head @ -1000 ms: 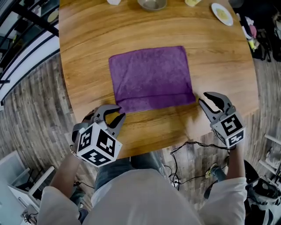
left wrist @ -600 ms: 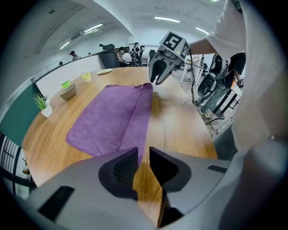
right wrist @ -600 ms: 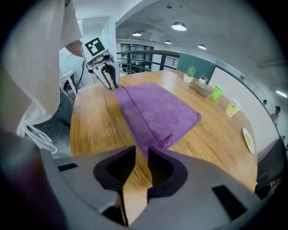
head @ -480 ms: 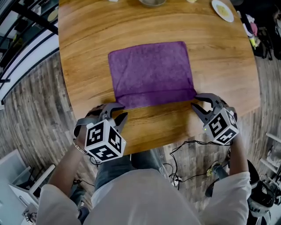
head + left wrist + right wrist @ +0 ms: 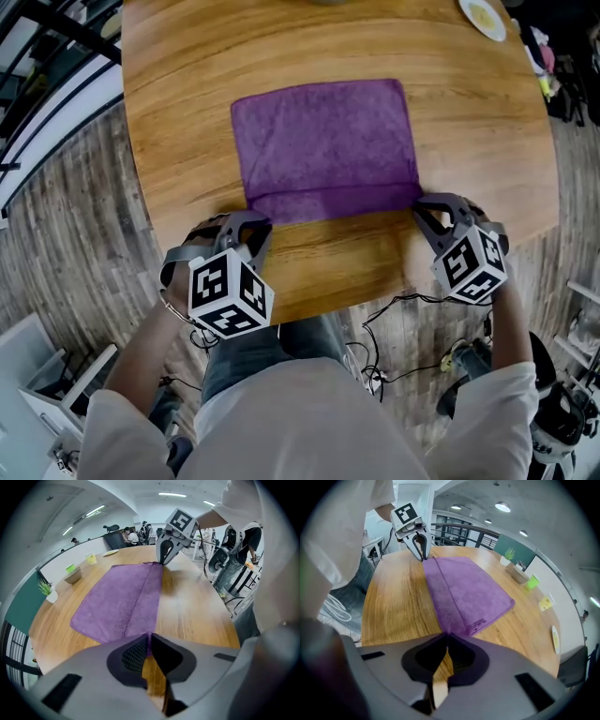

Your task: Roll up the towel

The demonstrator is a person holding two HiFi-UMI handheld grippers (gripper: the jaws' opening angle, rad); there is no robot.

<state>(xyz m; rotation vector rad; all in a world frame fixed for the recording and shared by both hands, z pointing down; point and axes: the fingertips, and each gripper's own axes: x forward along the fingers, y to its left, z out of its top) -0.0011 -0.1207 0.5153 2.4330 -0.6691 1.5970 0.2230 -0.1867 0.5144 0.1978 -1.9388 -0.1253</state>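
A purple towel [image 5: 323,145] lies flat on the round wooden table [image 5: 187,94], with a narrow strip folded over along its near edge. My left gripper [image 5: 255,225] is at the towel's near left corner. Its jaws are closing, and in the left gripper view the towel [image 5: 122,599] corner is pinched between the pads of that gripper [image 5: 149,641]. My right gripper [image 5: 424,208] is shut on the near right corner; the right gripper view shows the towel [image 5: 464,590] ending at its tips [image 5: 446,637]. Each gripper shows in the other's view: the right [image 5: 164,559] and the left [image 5: 422,550].
A small plate [image 5: 483,14] sits at the far right of the table. A bowl [image 5: 72,576] and a small potted plant [image 5: 47,590] stand along the far edge. The table's near edge runs just under both grippers, and cables [image 5: 403,309] lie on the floor below.
Both grippers came down and moved in to the towel's near corners, rolling a little. Their jaws went from parted to closed on the corners.
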